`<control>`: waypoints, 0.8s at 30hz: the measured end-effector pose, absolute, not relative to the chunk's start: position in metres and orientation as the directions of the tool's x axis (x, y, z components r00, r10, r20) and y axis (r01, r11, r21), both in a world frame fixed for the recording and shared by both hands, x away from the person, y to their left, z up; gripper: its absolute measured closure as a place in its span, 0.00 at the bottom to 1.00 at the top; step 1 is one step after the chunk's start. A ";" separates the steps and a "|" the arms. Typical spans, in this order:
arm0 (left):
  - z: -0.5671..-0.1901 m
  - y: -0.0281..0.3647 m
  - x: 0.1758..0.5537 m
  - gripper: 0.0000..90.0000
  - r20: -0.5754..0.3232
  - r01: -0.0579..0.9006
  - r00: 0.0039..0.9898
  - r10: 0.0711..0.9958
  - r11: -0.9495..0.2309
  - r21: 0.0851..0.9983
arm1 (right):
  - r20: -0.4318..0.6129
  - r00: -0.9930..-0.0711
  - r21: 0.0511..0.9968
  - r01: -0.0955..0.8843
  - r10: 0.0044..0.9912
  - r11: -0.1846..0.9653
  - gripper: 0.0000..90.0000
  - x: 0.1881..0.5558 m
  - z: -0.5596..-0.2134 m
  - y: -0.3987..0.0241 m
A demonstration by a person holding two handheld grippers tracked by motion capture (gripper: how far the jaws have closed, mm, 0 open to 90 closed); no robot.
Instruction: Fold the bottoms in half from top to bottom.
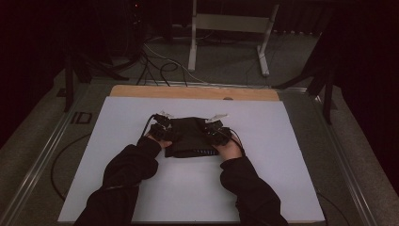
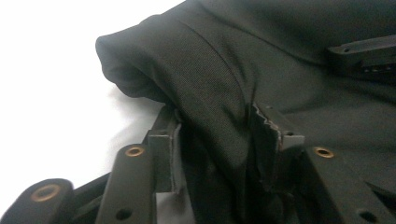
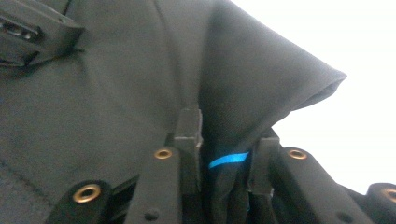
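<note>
A black folded garment lies in the middle of the white board. My left gripper sits at its left edge and my right gripper at its right edge. In the left gripper view the left gripper stands open, its jaws astride a thick fold of the garment that lies loosely between the pads. In the right gripper view the right gripper is also open around a raised fold of the garment, and a blue stripe shows between its jaws.
The board rests on a table with a wooden strip along its far edge. Beyond it are a metal stand and loose cables on the floor. Metal rails run along the table's sides. White surface surrounds the garment.
</note>
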State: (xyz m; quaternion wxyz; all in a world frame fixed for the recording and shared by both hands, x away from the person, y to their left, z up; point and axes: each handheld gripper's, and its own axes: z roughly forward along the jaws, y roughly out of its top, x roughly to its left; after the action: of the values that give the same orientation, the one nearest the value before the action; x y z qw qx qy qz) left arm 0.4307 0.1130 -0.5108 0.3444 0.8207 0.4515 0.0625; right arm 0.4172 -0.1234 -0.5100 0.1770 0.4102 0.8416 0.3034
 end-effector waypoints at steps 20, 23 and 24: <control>-0.495 0.120 0.424 0.10 -0.201 0.638 0.650 0.733 -0.383 0.667 | 0.018 -0.562 0.699 0.599 0.827 0.391 0.15 0.416 -0.496 -0.133; -0.490 0.121 0.421 0.04 -0.202 0.618 0.680 0.705 -0.404 0.674 | 0.055 -0.582 0.715 0.590 0.811 0.375 0.11 0.415 -0.492 -0.135; -0.489 0.121 0.420 0.02 -0.199 0.613 0.686 0.700 -0.410 0.675 | 0.064 -0.587 0.719 0.588 0.807 0.371 0.11 0.415 -0.491 -0.135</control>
State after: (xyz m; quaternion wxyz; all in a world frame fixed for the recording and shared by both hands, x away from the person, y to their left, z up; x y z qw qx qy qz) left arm 0.4199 0.1206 -0.4892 0.3760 0.8377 0.3918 0.0573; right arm 0.4146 -0.1354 -0.4913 0.1513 0.4282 0.8140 0.3622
